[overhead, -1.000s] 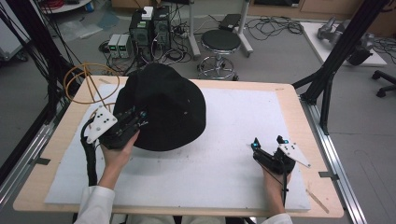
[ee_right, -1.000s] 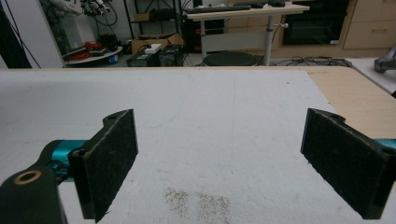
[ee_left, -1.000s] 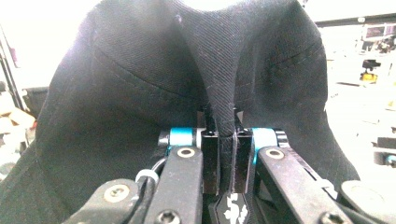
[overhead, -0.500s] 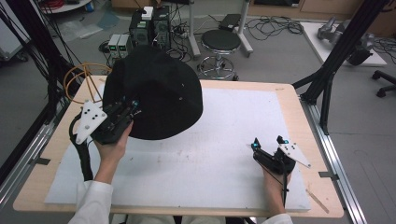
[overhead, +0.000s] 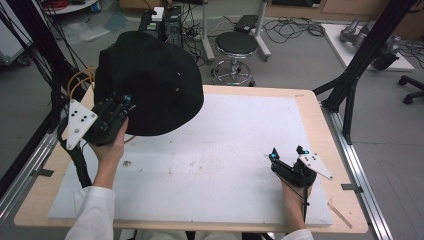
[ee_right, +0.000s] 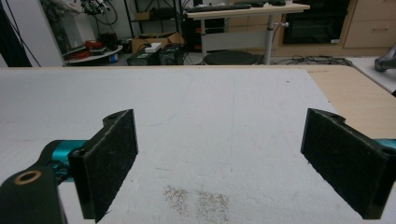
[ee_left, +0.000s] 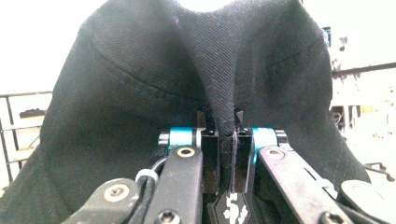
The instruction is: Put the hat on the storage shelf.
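White mat point(overhead: 225, 150) on wooden table point(overhead: 310, 100); stool point(overhead: 236, 45) behind — cables on floor.

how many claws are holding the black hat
1. The left claw is pinched shut on a fold of the black hat, lifting it at the table's left. The right claw rests open over the white mat, holding nothing.

No readable text or labels anywhere; the white mark low on the left gripper point(ee_left: 232, 140) is too cut off to read.
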`<action>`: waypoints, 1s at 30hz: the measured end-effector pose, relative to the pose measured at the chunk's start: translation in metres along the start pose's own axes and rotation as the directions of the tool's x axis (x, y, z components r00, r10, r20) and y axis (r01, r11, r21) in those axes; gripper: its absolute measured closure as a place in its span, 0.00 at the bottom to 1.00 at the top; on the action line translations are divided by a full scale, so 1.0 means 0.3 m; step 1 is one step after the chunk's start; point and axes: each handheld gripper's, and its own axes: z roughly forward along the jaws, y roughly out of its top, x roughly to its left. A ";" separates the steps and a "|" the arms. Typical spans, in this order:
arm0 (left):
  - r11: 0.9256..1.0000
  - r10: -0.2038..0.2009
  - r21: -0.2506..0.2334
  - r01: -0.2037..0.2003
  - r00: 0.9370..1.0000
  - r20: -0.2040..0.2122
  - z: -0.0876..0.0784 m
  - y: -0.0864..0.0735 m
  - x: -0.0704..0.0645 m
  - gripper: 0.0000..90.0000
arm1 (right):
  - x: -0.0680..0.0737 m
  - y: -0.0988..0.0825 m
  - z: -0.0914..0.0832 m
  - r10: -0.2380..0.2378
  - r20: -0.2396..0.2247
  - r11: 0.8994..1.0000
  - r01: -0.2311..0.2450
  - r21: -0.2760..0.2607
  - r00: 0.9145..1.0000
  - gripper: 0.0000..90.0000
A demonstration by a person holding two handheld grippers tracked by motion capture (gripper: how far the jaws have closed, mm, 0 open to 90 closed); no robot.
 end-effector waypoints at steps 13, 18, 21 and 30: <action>0.999 0.040 -0.019 -0.043 0.992 -0.121 -0.005 0.029 0.082 0.96 | -0.004 -0.001 -0.005 0.003 0.000 1.000 -0.003 0.000 1.000 0.11; 0.999 0.037 -0.009 -0.040 0.976 -0.215 -0.008 0.012 0.157 0.96 | -0.005 -0.002 -0.004 0.001 0.000 1.000 -0.001 -0.001 1.000 0.11; 0.999 0.030 -0.012 -0.034 0.971 -0.238 -0.009 0.008 0.180 0.96 | -0.005 -0.002 -0.004 0.002 0.000 1.000 -0.002 -0.002 1.000 0.11; 1.000 0.003 -0.006 -0.005 0.949 -0.316 -0.007 -0.028 0.271 0.96 | -0.005 -0.001 -0.008 0.003 -0.001 1.000 -0.002 0.004 1.000 0.11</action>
